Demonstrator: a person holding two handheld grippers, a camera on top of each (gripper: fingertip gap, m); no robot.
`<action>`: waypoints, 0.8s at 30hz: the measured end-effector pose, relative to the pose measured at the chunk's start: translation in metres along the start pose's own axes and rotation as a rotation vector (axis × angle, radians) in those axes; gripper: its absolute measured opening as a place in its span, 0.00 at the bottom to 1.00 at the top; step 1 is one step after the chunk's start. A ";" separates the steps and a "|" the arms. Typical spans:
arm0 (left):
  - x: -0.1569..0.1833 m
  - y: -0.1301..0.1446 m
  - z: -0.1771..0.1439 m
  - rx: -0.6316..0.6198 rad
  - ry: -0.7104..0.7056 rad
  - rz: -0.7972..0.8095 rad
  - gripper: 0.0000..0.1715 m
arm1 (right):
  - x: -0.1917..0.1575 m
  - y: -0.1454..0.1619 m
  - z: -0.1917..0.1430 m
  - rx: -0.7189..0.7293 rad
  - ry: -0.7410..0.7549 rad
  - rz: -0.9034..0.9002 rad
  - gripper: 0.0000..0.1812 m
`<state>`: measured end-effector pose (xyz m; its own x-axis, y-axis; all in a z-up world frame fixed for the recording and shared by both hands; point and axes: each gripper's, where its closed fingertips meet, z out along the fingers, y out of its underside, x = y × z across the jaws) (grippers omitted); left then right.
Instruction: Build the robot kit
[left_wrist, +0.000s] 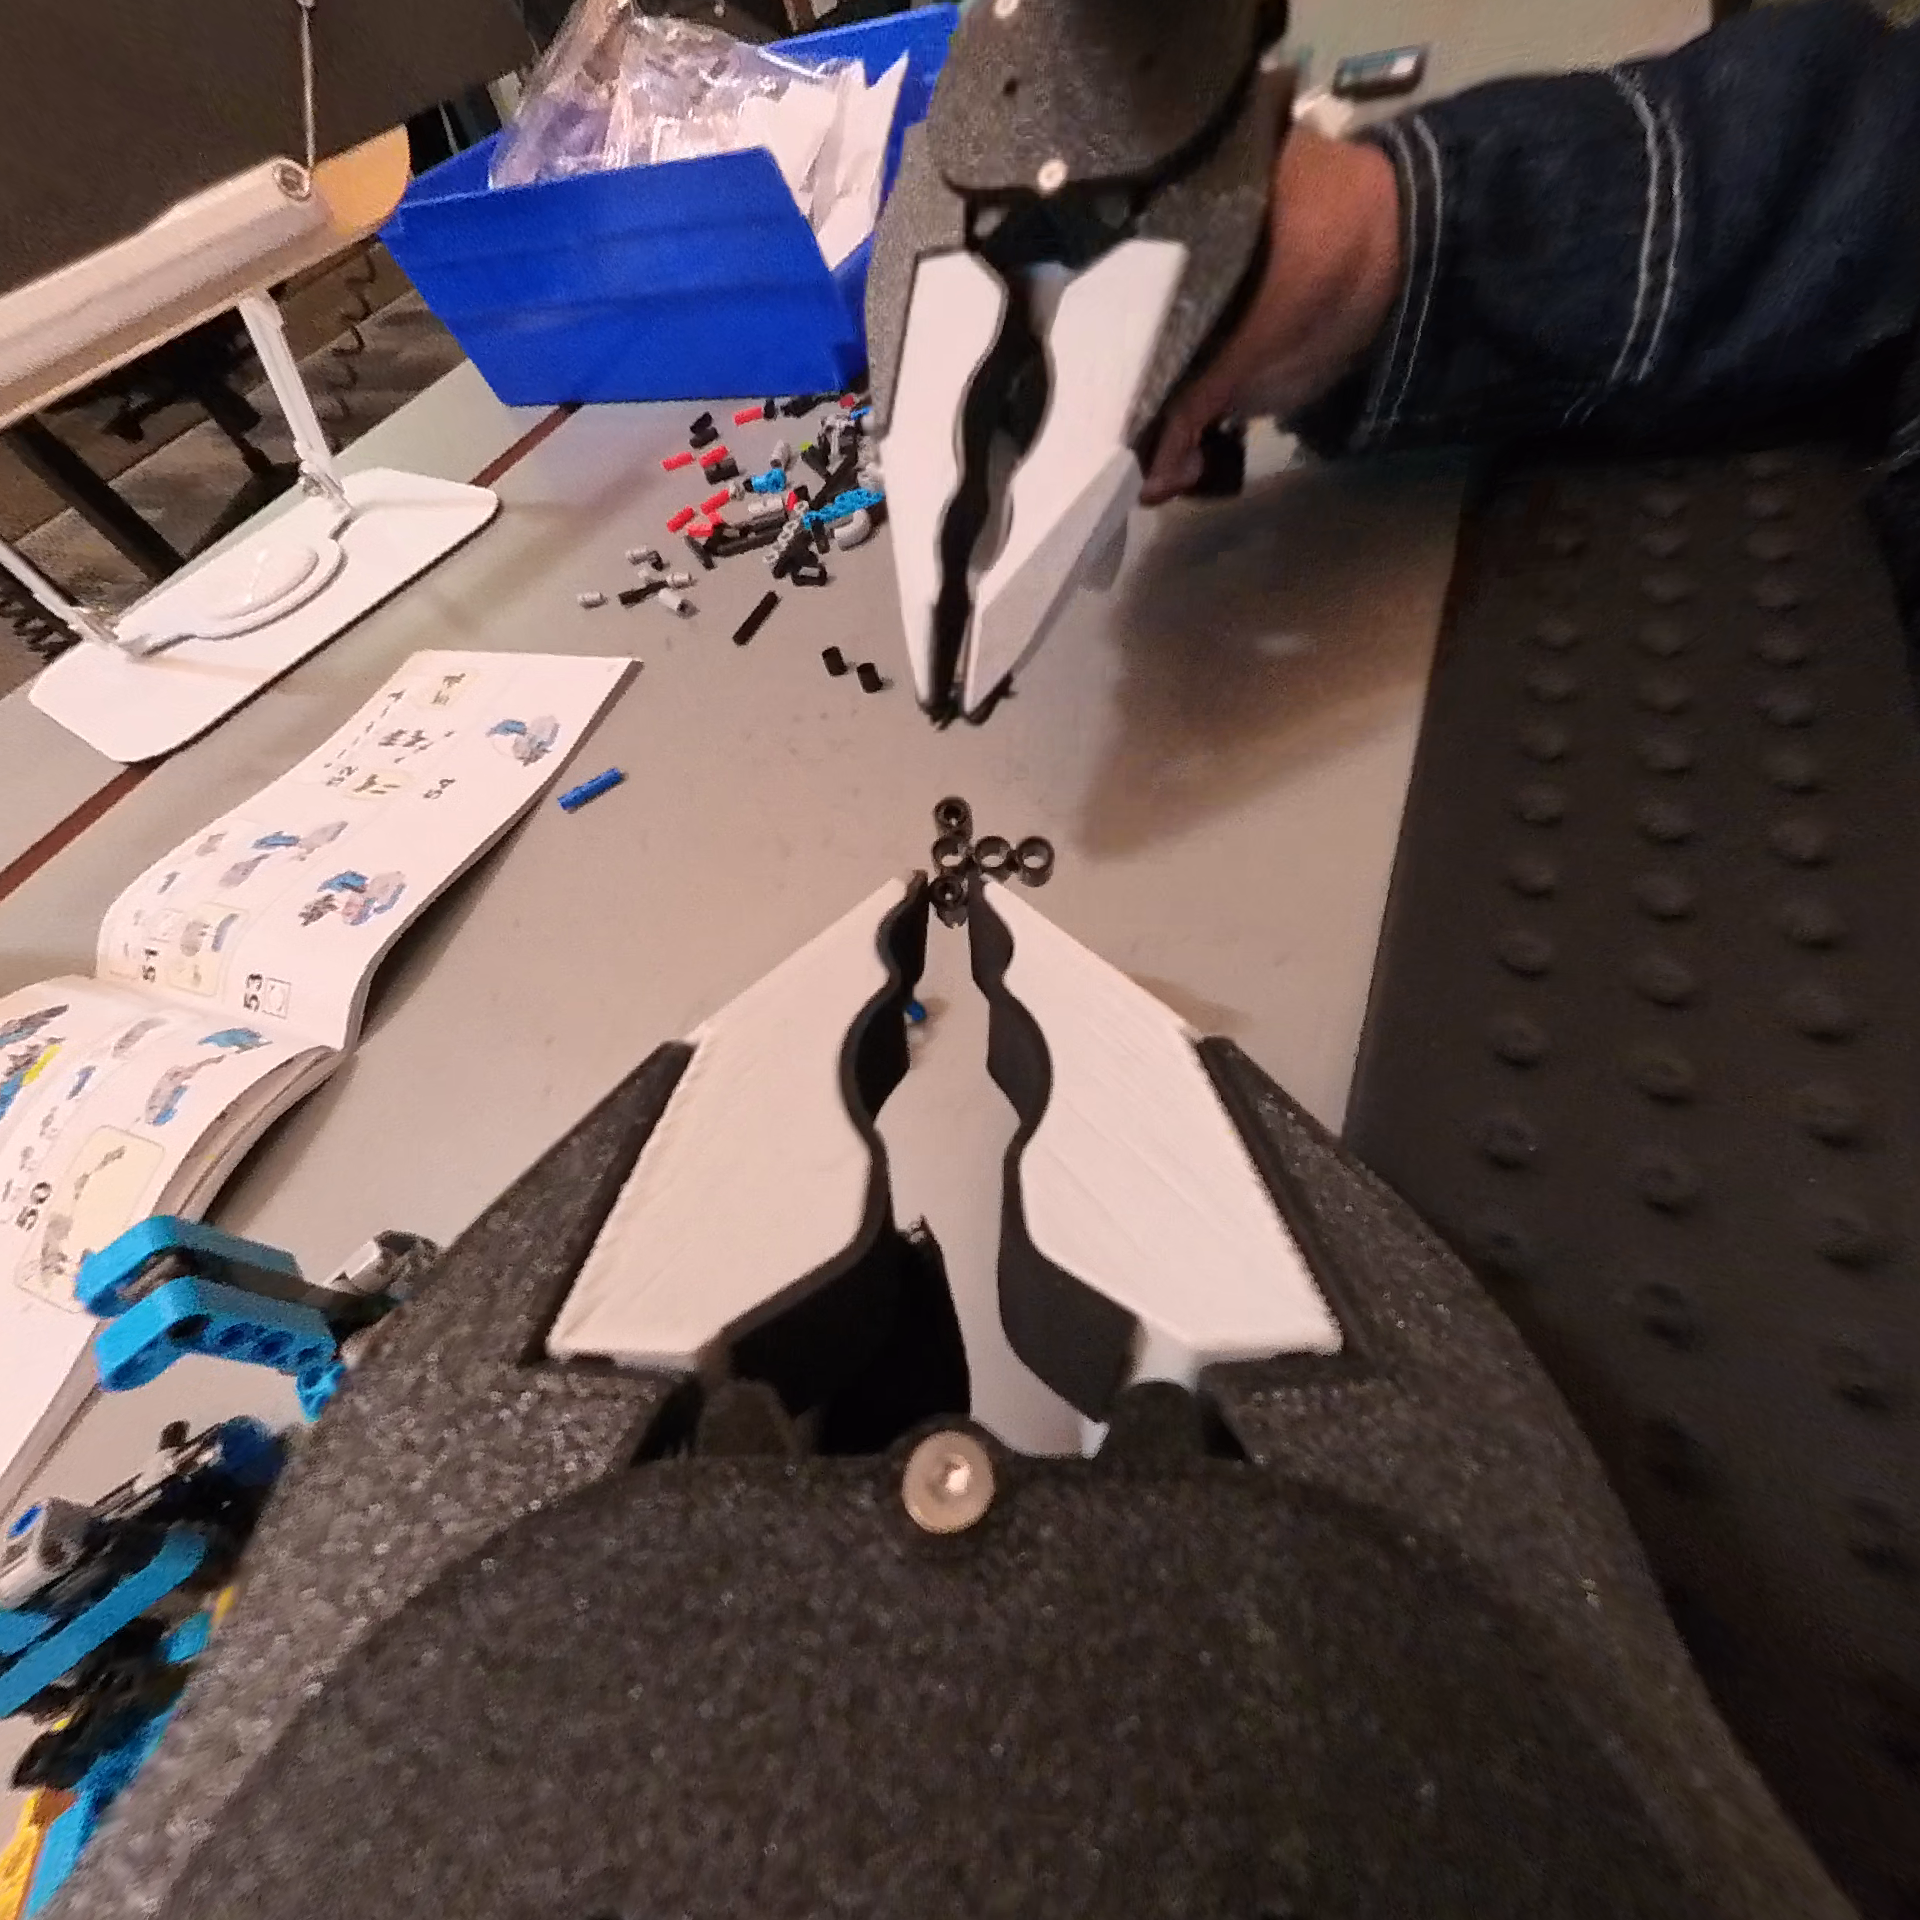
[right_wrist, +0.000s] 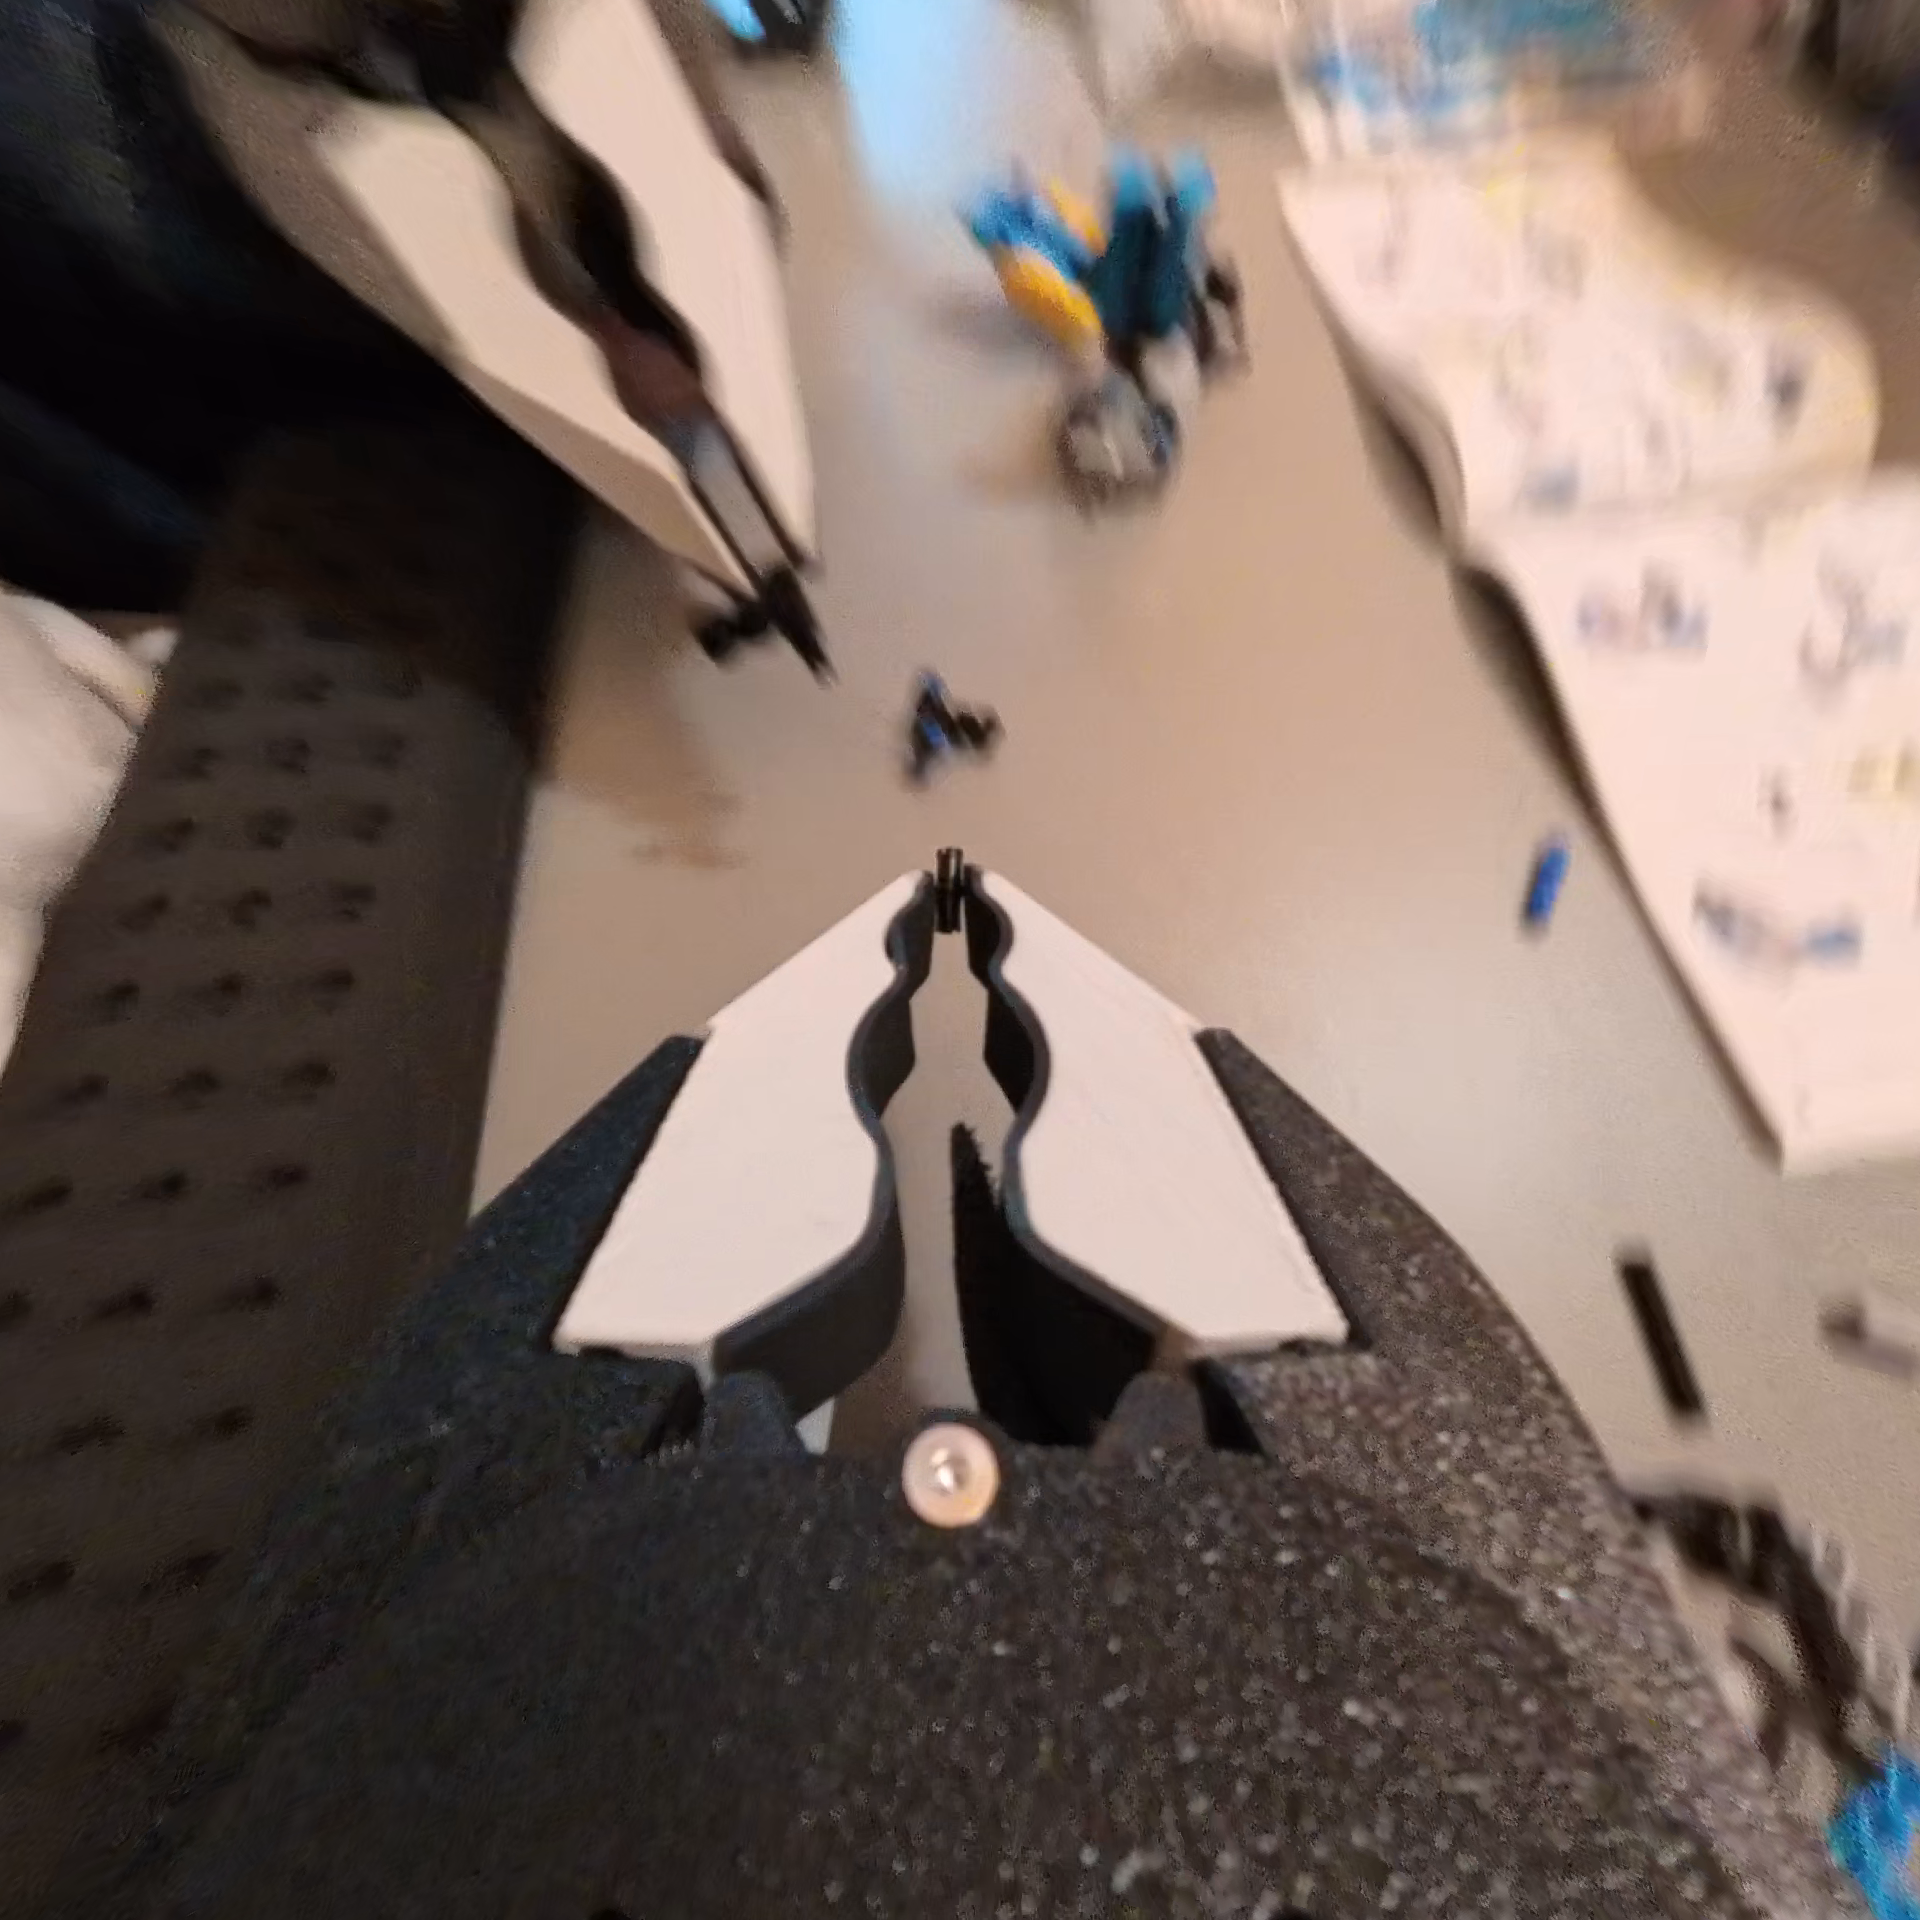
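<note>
Grey table (left_wrist: 644, 935) — left gripper (left_wrist: 948, 896) pinches black connector (left_wrist: 977, 857); right gripper (right_wrist: 948, 883) nips blurred black pin (right_wrist: 947, 888).

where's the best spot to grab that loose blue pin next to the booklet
Probably across the middle of the blue pin, from above. It lies flat on the table, alone, just off the booklet, so fingers can close on its narrow width, either side of the long axis.

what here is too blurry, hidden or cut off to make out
- Right wrist view: motion blur smears the blue and yellow model and the open booklet.
- Right wrist view: the tiny black piece in the right gripper is too small to identify.
- Left wrist view: the blue bin contents are blurred; the frame edge crops the blue assembly.
</note>
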<state>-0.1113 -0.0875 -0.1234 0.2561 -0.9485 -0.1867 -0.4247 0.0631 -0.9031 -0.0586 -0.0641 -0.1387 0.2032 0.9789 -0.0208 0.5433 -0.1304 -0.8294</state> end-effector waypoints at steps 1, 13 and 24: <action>0.001 -0.003 -0.001 0.016 0.016 -0.019 0.04 | -0.007 -0.014 0.005 0.053 0.018 -0.061 0.03; -0.024 -0.056 -0.037 0.428 0.169 -0.532 0.04 | -0.025 -0.092 0.006 0.393 -0.077 0.077 0.02; 0.009 0.007 0.018 -0.054 0.110 -0.302 0.00 | -0.030 -0.047 0.029 0.165 -0.129 0.067 0.02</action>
<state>-0.0967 -0.0897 -0.1385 0.2834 -0.9499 0.1319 -0.3899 -0.2398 -0.8891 -0.1141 -0.0825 -0.1152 0.1228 0.9823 -0.1416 0.3893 -0.1789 -0.9036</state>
